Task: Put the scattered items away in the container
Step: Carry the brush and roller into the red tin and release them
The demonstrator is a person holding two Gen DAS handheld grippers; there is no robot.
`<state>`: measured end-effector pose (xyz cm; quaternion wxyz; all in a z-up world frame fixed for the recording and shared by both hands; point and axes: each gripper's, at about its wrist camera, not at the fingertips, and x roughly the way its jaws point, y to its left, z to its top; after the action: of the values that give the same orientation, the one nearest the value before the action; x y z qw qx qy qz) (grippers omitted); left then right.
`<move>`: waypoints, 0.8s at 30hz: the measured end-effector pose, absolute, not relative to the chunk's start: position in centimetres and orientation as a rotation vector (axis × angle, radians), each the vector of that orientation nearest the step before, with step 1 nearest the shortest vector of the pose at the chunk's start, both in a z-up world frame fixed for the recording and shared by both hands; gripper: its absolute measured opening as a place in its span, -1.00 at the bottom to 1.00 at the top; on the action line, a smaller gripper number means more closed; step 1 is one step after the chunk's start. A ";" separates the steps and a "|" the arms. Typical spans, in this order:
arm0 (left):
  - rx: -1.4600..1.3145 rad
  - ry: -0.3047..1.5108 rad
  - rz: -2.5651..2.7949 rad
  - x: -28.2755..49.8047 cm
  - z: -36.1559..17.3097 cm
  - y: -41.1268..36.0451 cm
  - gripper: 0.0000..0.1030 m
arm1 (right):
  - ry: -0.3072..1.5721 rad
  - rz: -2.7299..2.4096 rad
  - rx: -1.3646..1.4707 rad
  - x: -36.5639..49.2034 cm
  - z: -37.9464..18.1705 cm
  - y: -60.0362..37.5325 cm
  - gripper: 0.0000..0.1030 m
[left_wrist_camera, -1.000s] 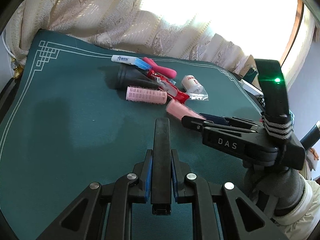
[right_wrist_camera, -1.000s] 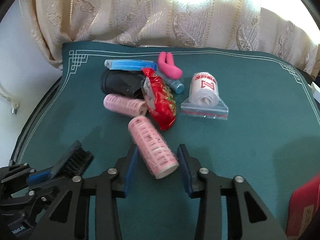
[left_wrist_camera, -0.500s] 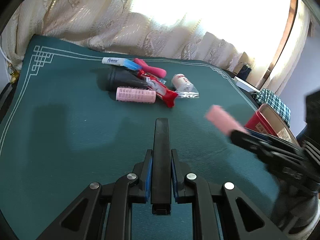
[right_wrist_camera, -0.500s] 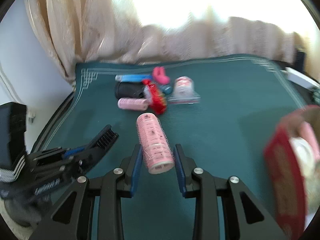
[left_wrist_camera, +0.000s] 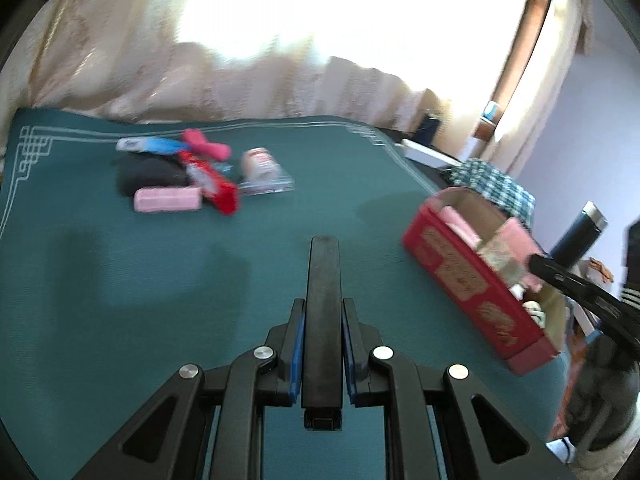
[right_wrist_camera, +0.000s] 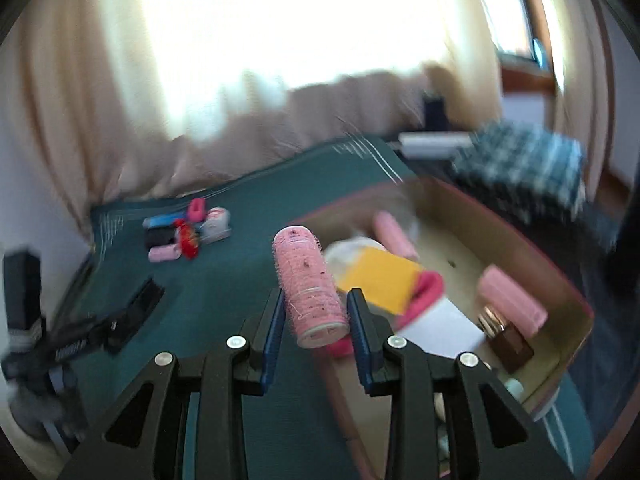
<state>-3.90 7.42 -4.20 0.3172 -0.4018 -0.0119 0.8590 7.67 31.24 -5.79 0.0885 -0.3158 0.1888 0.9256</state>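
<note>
Two loads — pink roller (right_wrist_camera: 310, 288) above box (right_wrist_camera: 560, 280), comb (left_wrist_camera: 322, 312) clamped.

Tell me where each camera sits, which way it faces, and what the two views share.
Left wrist: on the left hand-held gripper, shut on a black comb, facing across the green mat; right hand-held gripper at the right edge.
Right wrist: on the right hand-held gripper, shut on a pink hair roller, facing the red box; left hand-held gripper at lower left.
Shared: mat, box, the item pile.
</note>
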 end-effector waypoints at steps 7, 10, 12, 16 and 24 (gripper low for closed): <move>-0.986 0.019 2.241 -1.5 -1.5 10.3 -0.67 | 0.513 2.693 -0.853 10.7 -5.6 33.6 -0.33; -0.977 0.024 2.224 -1.2 -0.9 11.8 -0.67 | 0.546 2.774 -0.848 9.9 -5.0 32.8 -0.33; -0.971 0.010 2.215 -1.0 -0.6 12.3 -0.67 | 0.548 2.824 -0.859 9.2 -4.6 31.9 -0.33; -0.966 0.012 2.211 -0.4 -0.3 12.8 -0.67 | 0.483 2.854 -0.944 7.2 -5.0 30.2 -0.33; -0.953 0.042 2.186 0.0 0.1 13.9 -0.67 | 0.420 2.645 -0.943 9.8 -6.7 33.5 -0.33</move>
<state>0.02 13.89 0.06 0.3693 -0.3713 0.0162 0.8518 9.84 33.45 -6.69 0.1507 -0.3284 0.1462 0.9209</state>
